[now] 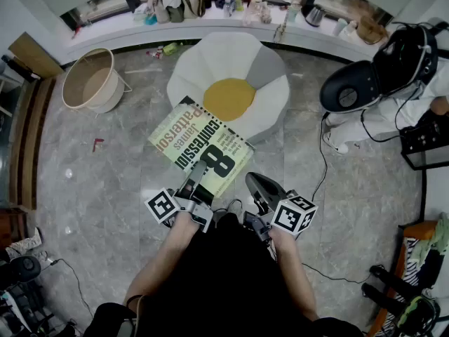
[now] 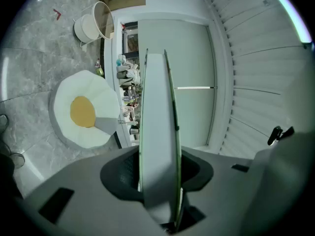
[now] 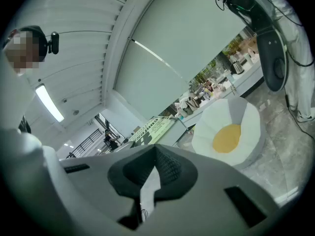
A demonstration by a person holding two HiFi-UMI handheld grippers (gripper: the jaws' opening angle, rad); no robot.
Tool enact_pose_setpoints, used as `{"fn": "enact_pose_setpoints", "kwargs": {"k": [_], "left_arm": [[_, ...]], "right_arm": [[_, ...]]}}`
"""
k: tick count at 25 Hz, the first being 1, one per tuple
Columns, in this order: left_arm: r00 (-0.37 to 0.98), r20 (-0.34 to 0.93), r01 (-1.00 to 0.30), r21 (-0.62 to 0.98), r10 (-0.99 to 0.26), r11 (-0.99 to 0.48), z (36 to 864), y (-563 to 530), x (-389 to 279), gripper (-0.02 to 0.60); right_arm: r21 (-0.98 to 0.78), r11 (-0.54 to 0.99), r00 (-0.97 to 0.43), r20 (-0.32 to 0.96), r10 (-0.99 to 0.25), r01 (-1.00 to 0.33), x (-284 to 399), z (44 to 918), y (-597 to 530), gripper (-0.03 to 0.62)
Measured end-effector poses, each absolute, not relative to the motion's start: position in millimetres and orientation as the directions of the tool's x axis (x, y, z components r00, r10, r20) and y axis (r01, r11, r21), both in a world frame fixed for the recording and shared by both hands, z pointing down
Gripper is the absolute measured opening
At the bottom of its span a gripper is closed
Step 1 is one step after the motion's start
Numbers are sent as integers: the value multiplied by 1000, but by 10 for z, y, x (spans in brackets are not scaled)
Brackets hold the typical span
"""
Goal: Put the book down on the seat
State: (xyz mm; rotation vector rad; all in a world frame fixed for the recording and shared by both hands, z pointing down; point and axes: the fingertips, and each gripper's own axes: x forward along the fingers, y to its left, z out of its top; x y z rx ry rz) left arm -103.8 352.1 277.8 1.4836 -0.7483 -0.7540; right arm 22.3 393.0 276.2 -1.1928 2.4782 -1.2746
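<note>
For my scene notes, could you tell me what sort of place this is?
Probably an indoor lounge or studio: marble-tile floor, fried-egg floor cushion, window ledge crowded with bottles.

The head camera looks steeply down from above the person. A camera rides close behind the jaws of the left gripper (image 1: 199, 168) and the right gripper (image 1: 255, 182), facing forward. All three share the book (image 1: 200, 140) and the egg-shaped seat (image 1: 210, 62).

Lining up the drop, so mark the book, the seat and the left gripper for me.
book (image 1: 203, 140): head view, middle of its printed cover.
seat (image 1: 229, 97): head view, its yellow centre.
left gripper (image 1: 200, 166): head view, jaw tips clamped on the book's near edge.
</note>
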Motion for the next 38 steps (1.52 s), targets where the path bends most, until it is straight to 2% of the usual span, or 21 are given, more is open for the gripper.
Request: {"fn": "enact_pose_setpoints", "kwargs": {"k": [12,26,38], "left_arm": [[607,-14,3,1000,-795,-15,2750,3542,-1111,170],[594,40,-20,999,-803,36,2793,3524,-1107,170],[575,46,-34,999,-817,32,2763,3561,-1073,170]], "right_arm": [[-691,364,-686,262,-678,-624,-221,2677,4068,15],[-715,344,-695,272,-666,-609,-136,2659,4070,15],[-710,328,-720,356,-595,-623,-72,2851,4122,15]]}}
